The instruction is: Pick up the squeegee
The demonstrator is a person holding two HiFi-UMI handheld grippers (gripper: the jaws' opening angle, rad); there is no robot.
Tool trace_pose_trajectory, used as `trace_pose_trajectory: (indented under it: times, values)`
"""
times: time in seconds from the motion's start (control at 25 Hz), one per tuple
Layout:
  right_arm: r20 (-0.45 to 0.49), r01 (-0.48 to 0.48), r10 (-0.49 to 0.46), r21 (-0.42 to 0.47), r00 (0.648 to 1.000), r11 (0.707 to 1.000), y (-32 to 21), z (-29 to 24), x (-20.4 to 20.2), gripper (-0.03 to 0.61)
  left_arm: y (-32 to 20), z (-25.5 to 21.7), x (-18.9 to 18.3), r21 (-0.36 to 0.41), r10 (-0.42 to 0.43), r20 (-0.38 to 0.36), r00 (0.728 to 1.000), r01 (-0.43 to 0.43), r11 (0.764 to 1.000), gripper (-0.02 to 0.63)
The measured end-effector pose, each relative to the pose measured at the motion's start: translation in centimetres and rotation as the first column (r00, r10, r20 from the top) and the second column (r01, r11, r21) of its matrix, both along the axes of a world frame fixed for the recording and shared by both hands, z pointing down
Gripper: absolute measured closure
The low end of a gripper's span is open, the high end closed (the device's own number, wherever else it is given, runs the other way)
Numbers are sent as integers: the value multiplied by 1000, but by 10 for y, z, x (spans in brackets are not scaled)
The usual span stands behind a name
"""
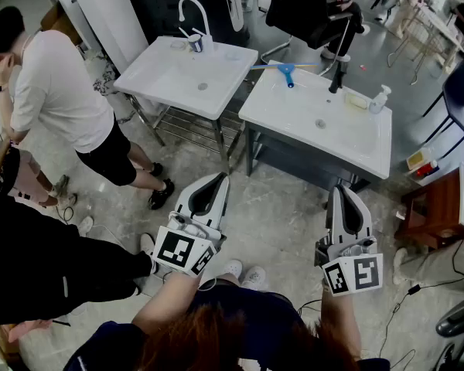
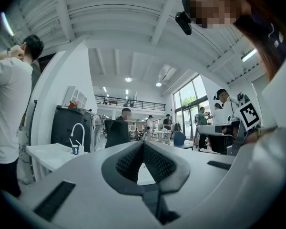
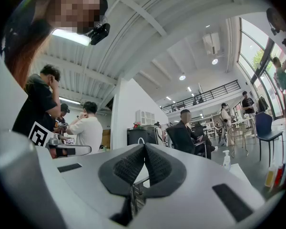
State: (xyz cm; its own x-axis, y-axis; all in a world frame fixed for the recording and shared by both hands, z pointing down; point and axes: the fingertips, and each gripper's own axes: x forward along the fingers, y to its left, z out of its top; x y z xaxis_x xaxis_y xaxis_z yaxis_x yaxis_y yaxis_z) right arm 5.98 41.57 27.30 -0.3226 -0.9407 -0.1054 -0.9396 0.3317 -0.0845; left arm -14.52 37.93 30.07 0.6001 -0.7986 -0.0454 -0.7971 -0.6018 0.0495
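The squeegee, with a blue head and a thin yellow handle, lies at the far left rim of the right-hand white sink in the head view. My left gripper and right gripper are held level over the floor, well short of the sink. Both have their jaws closed together with nothing between them. The squeegee does not appear in either gripper view.
A second white sink with a curved white faucet and a cup stands to the left. The right sink carries a black faucet, a soap bottle and a yellow sponge. A person in a white shirt stands at the left, and a wooden stool at the right.
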Motion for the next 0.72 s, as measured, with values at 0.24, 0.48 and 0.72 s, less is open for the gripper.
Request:
trace_pose_trajectory:
  times: [0.24, 0.48, 0.72]
  values:
    - [16, -19, 19, 3, 1000, 1000, 0, -2, 10, 563, 0, 1, 4, 5, -7, -4, 1000, 7, 1000, 594]
    - [16, -21, 21, -5, 1000, 1000, -3, -1, 23, 561, -2, 0, 8, 5, -33, 5, 999, 33, 999, 594]
    - [18, -20, 20, -33, 1000, 999, -13, 9, 26, 404, -10, 6, 10, -4, -42, 13, 999, 42, 999, 594]
